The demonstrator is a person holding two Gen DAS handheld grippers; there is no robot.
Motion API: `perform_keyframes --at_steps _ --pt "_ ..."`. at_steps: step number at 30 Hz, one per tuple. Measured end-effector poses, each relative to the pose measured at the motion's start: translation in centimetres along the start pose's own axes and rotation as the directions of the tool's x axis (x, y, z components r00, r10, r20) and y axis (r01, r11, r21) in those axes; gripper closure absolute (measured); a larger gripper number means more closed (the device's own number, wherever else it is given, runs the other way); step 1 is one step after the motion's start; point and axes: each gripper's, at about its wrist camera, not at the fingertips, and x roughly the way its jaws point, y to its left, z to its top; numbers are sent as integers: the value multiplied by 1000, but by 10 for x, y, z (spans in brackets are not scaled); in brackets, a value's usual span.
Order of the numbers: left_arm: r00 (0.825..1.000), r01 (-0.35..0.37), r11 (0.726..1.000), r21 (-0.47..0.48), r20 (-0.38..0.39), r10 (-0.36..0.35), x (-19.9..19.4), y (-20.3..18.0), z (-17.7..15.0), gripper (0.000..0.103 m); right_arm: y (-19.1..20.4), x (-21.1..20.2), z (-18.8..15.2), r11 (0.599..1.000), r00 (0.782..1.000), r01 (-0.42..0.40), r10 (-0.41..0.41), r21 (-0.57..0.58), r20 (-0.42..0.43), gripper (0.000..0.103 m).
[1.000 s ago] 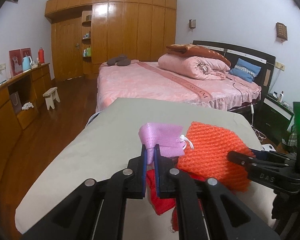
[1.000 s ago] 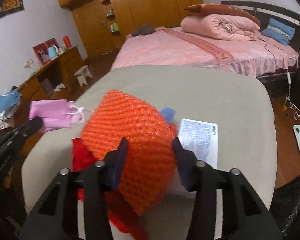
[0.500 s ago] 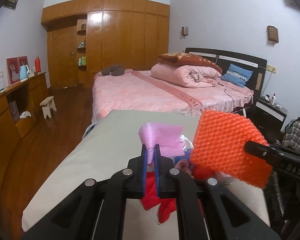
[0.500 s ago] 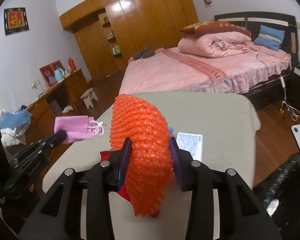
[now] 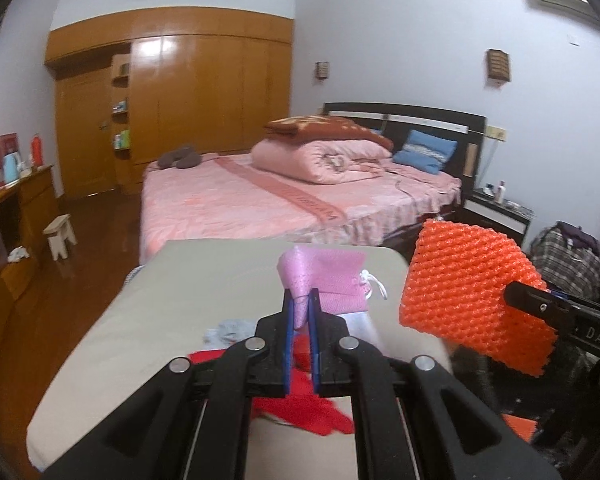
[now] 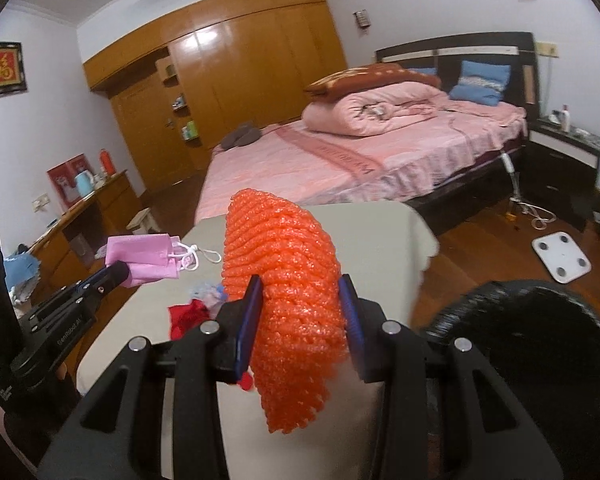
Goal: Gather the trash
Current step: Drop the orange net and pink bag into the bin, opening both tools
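Observation:
My left gripper (image 5: 301, 300) is shut on a folded pink face mask (image 5: 328, 280) with white ear loops, held above the beige table (image 5: 172, 304). In the right wrist view the same pink mask (image 6: 144, 260) hangs at the left in the left gripper (image 6: 122, 270). My right gripper (image 6: 300, 312) is shut on an orange foam net (image 6: 288, 292), lifted off the table near its right edge; the same orange net (image 5: 468, 296) shows at the right of the left wrist view. Red scraps (image 5: 300, 404) and a pale crumpled scrap (image 5: 232, 326) lie on the table below.
A black trash bag (image 6: 532, 340) gapes open at the lower right, beside the table. Behind stand a pink bed (image 5: 284, 200), a wooden wardrobe (image 5: 172, 100), a desk (image 5: 16, 208) at the left and a nightstand (image 6: 564, 160). A white scale (image 6: 560, 256) lies on the wood floor.
Both grippers rose and swung right with their loads. The orange net left the table and moved toward the black bag. The white printed sheet on the table is now hidden behind the net.

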Motion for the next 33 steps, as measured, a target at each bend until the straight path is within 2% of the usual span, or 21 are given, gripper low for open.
perform_keyframes --at_steps 9,15,23,26,27,28,29,30,33 --pt "990 142 989 52 -22 -141 3 -69 -3 96 -54 -40 -20 991 992 122 -123 57 14 66" --pt "970 241 966 89 -48 -238 7 -116 -8 96 -89 -65 -39 972 977 213 -215 100 11 66" --pt "932 360 921 148 -93 -349 13 -185 -20 96 -143 -96 -62 928 940 338 -341 160 -9 63" --pt "912 407 898 166 -131 -389 19 -208 -26 93 -154 -104 -73 909 922 384 -386 164 -20 58" --pt "908 415 894 169 -136 -396 19 -212 -28 88 -157 -106 -77 900 913 407 -408 159 -24 49" --pt "904 424 889 172 -143 -403 20 -216 -30 77 -160 -108 -79 891 904 425 -427 156 -27 38" --pt "901 429 886 175 -149 -407 21 -220 -32 72 -162 -108 -78 887 899 435 -437 156 -25 34" --pt "901 428 886 177 -151 -406 21 -220 -33 65 -163 -110 -80 883 895 443 -446 156 -23 29" --pt "909 412 894 175 -149 -389 21 -214 -34 60 -165 -112 -85 874 885 463 -465 147 -19 18"
